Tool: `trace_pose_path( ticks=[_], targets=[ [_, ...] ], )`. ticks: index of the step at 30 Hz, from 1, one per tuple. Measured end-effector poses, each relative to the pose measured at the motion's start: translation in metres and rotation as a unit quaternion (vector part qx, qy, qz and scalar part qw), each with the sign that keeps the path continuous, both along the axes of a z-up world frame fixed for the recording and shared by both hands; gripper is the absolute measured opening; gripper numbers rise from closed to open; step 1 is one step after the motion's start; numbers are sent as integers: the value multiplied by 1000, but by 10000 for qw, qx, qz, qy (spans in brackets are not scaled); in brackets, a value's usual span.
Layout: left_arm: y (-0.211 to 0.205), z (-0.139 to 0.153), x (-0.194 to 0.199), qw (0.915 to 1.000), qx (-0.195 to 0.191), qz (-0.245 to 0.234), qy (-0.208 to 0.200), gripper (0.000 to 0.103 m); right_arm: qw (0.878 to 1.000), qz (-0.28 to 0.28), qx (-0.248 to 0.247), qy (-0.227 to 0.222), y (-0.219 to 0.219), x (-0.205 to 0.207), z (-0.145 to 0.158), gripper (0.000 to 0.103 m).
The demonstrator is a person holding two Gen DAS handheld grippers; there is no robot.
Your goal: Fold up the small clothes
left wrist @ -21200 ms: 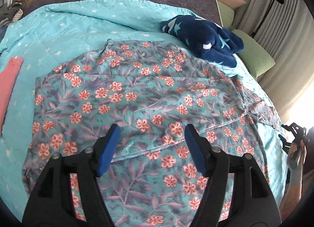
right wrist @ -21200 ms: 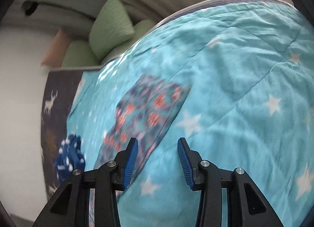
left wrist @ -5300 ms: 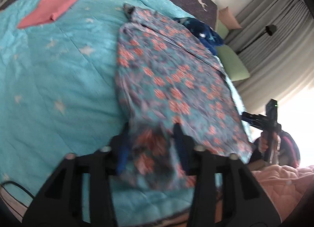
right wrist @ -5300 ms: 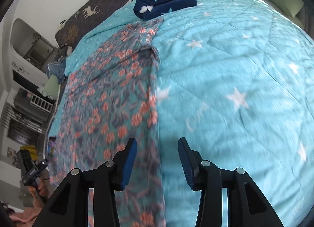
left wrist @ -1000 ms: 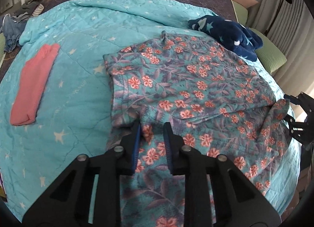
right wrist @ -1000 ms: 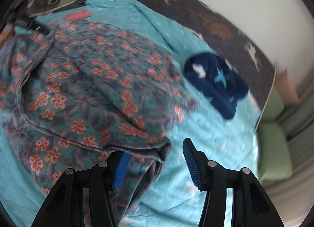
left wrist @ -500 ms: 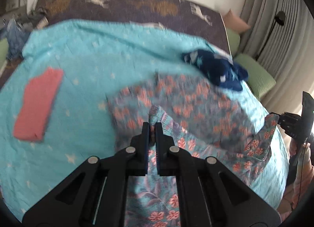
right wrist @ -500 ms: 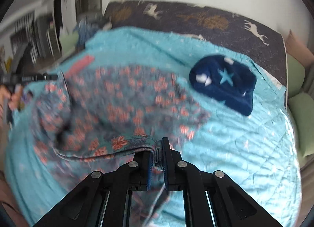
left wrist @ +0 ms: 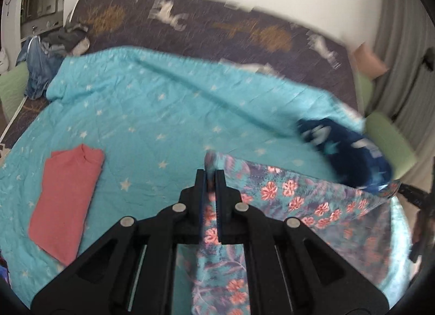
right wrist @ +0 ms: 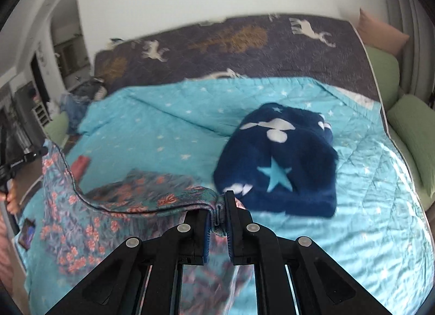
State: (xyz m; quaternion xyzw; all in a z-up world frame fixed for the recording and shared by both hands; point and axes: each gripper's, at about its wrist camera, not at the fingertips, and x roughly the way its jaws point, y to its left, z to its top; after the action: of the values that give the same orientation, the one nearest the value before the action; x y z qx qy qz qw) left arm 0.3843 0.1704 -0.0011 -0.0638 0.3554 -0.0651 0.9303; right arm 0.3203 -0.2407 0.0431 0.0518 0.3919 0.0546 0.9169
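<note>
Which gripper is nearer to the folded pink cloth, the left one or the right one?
Left. The left gripper is a little right of the pink cloth; from the right gripper, it lies far across the floral garment.

My left gripper [left wrist: 211,176], bottom centre of frame, is pinched tight on the floral garment [left wrist: 299,198], which stretches off toward the right edge. Folded pink cloth [left wrist: 66,200] lies lower left on the teal quilt [left wrist: 163,113]. Navy star fleece [left wrist: 345,149] sits at right, blurred. Dark deer-print cover [left wrist: 217,29] runs across the top.
</note>
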Motion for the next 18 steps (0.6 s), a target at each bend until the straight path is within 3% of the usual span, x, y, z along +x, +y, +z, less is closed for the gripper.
trace_pose_path(
  ticks=[1,4,7,8,11,13,16,18],
  targets=[
    [-1,-17,15,9996,137,106,228,7,9995,-94,-69,278,0,17,-15,18],
    [3,-53,29,9965,356,316,688,7,9958,-344,-183,833,-1,40,-54,19],
    [11,-63,16,9962,240,264,790,10,9947,-312,60,973,-6,26,-70,25],
    [12,-62,6,9963,235,216,792,11,9945,-314,102,998,-9,16,-72,26],
    [20,-53,-38,9977,18,-18,670,30,9935,-345,399,1009,-25,-27,-69,28],
    [28,-51,-73,9975,-215,-175,644,46,9920,-321,708,992,-37,-62,-64,37],
    [37,-54,-127,9957,-511,-397,661,49,9889,-341,1098,944,-49,-119,-58,51],
    [39,-59,-160,9944,-634,-499,683,51,9855,-377,1403,880,-52,-156,-56,53]
  ],
)
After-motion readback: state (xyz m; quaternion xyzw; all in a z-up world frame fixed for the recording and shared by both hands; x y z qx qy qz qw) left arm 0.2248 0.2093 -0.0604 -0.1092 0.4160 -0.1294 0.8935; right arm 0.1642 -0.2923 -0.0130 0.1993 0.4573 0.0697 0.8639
